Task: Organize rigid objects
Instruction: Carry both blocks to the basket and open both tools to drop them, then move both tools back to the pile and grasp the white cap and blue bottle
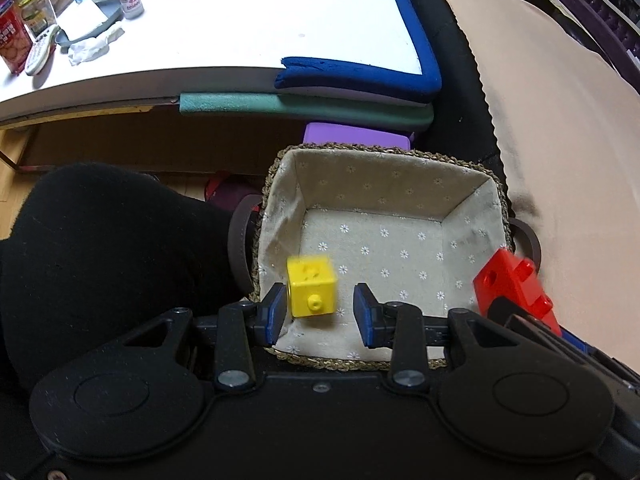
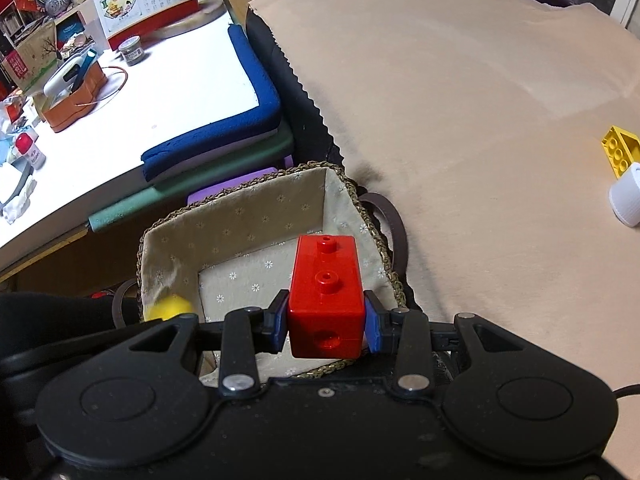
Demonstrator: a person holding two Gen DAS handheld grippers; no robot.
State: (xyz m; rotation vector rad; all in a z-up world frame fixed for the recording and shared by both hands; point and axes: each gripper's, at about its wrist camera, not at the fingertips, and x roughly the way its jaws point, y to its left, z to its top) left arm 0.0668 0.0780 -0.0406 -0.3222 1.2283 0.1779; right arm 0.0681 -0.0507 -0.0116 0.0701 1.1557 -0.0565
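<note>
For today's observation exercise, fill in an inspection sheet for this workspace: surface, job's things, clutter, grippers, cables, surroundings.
Surface: beige cloth, a dark smudge near the basket.
Job's things: lined woven basket; blurred yellow cube between the open left fingers, over the basket; red block; yellow brick and white cap on the cloth.
Clutter: nothing seen on the cloth.
Grippers: left gripper open; right gripper shut on the red block.
Cables: nothing seen.
Surroundings: crowded white table with foam-padded edges.
</note>
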